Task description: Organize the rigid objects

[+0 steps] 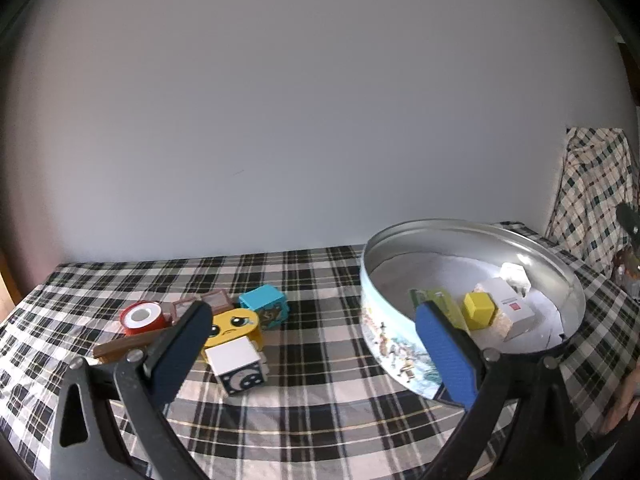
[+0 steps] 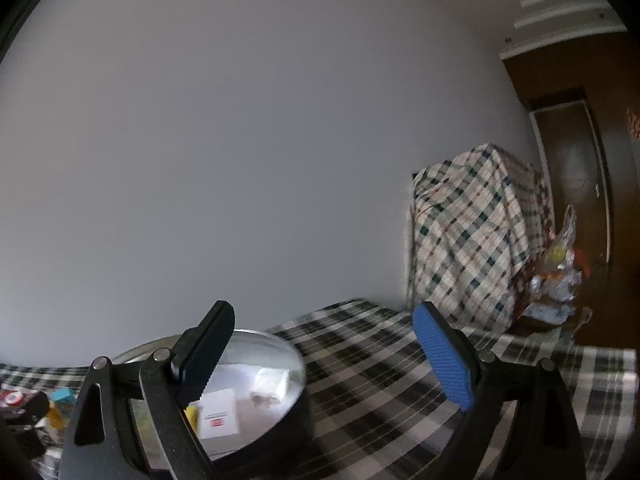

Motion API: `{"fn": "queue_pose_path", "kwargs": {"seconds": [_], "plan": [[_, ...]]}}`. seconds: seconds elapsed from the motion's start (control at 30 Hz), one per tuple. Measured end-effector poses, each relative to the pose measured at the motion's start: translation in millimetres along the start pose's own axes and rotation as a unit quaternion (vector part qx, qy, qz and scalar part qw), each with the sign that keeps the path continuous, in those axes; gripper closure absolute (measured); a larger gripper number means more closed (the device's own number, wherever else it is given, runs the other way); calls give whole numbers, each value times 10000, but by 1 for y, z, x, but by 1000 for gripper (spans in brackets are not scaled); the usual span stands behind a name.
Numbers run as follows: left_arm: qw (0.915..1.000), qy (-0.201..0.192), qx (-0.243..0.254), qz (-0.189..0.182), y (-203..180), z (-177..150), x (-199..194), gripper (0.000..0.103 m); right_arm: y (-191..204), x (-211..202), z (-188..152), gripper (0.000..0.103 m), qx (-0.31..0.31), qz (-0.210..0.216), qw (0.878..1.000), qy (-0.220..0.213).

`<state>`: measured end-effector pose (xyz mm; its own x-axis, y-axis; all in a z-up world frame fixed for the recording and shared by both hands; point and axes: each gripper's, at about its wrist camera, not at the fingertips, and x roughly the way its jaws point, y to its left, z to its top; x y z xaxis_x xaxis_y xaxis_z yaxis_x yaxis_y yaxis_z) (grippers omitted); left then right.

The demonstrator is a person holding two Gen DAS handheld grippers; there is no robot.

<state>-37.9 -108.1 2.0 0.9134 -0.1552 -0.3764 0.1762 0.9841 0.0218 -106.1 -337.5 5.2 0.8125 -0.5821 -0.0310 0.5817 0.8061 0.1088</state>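
A round metal tin (image 1: 400,344) stands on the checked tablecloth at the right. It holds a yellow cube (image 1: 478,310), a white box with a red mark (image 1: 508,302) and a green packet (image 1: 438,300). Left of it lie a white block with a moon face (image 1: 238,364), a yellow face block (image 1: 236,326), a teal block (image 1: 266,304), a red tape roll (image 1: 142,318) and a brown stick (image 1: 124,346). My left gripper (image 1: 314,344) is open and empty above the cloth. My right gripper (image 2: 324,356) is open and empty, its left finger over the tin (image 2: 280,344).
The checked tablecloth (image 1: 320,408) covers the table up to a plain white wall. A box draped in checked cloth (image 2: 476,232) stands at the far right, with plastic bags (image 2: 558,276) and a brown door (image 2: 572,168) beside it.
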Motion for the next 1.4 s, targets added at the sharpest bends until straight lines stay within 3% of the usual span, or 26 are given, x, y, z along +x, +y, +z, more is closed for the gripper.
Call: {"fn": "queue_pose_path", "kwargs": {"seconds": [0.13, 0.83, 1.23, 1.4], "plan": [[10000, 10, -17, 48, 12, -2, 0, 1, 21, -1, -7, 10, 66, 294, 9990, 327], [9986, 247, -223, 410, 92, -4, 10, 1, 134, -26, -31, 10, -355, 1459, 9860, 732], [9949, 606, -389, 709, 165, -7, 30, 1, 187, -26, -48, 10, -589, 2018, 9686, 1329], [9924, 887, -417, 740, 196, -9, 42, 1, 225, -26, -58, 10, -955, 2371, 9524, 1660]]}}
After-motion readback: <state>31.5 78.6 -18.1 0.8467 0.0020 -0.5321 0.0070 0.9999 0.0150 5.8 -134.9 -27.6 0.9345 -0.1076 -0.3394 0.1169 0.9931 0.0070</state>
